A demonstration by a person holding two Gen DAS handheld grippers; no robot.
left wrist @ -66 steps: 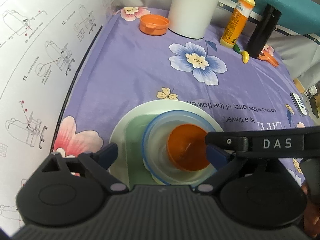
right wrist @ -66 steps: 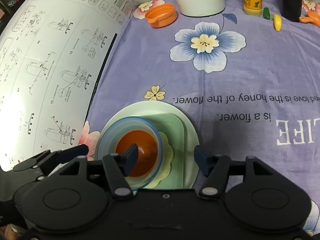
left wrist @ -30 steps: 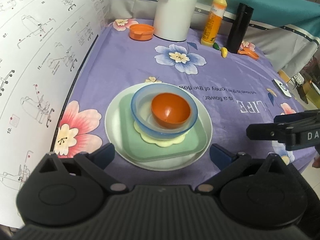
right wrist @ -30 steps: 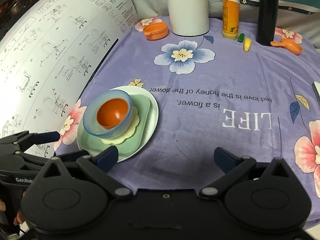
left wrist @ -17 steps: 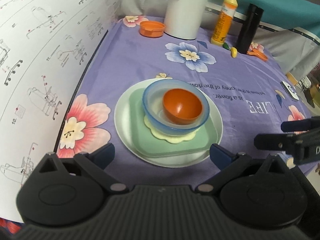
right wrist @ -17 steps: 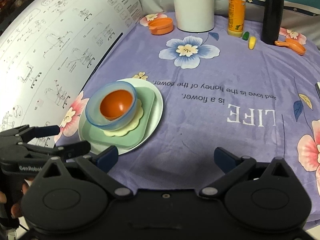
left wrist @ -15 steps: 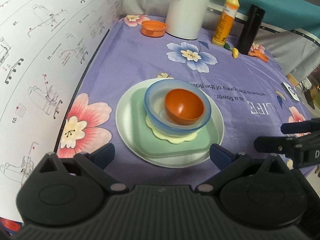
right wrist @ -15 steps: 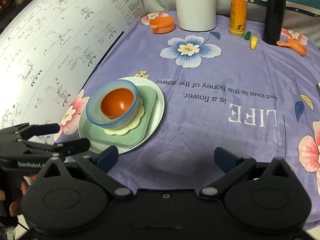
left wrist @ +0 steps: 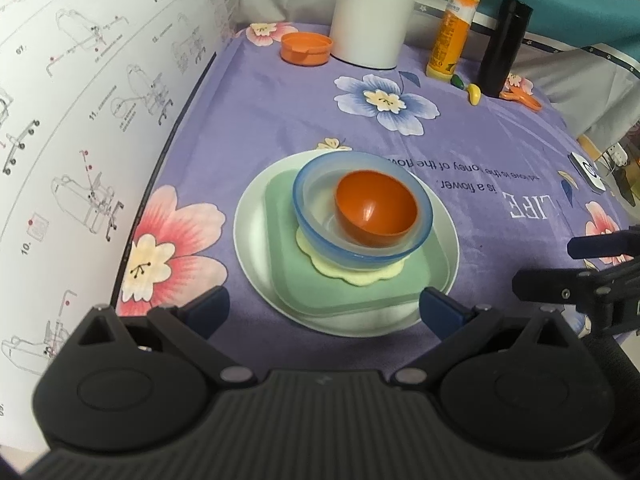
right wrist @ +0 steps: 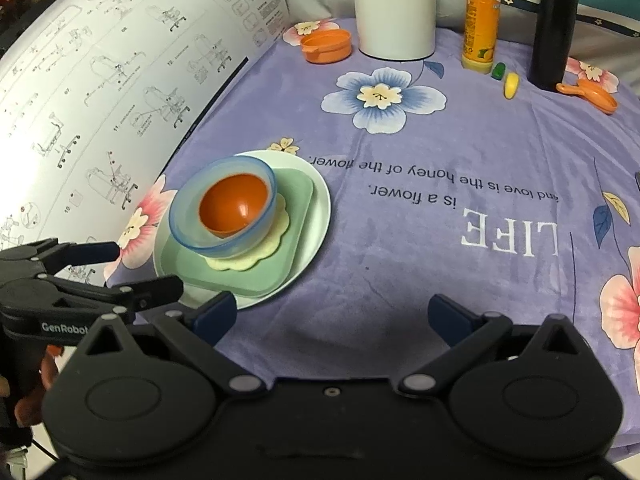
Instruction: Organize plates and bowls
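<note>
An orange bowl [left wrist: 374, 210] sits inside a blue bowl [left wrist: 312, 216], on a scalloped yellow plate [left wrist: 360, 276], on a square green plate [left wrist: 304, 280], on a round white plate [left wrist: 256, 240]. The same stack shows in the right wrist view, with the orange bowl [right wrist: 234, 208] in the blue bowl [right wrist: 184, 220] on the white plate [right wrist: 316, 224]. My left gripper [left wrist: 326, 312] is open and empty just in front of the stack. My right gripper [right wrist: 330, 314] is open and empty, to the right of the stack over bare cloth.
A purple flowered cloth [left wrist: 260, 112] covers the table. At the back stand a small orange dish [left wrist: 306, 48], a white jug [left wrist: 372, 16], a yellow bottle [left wrist: 452, 28] and a black flask [left wrist: 504, 46]. A large printed instruction sheet [left wrist: 80, 100] rises along the left.
Both grippers have pulled back and up from the stack, which they were close over 2.2 s ago. Over the last half second they barely move. The stack stays put.
</note>
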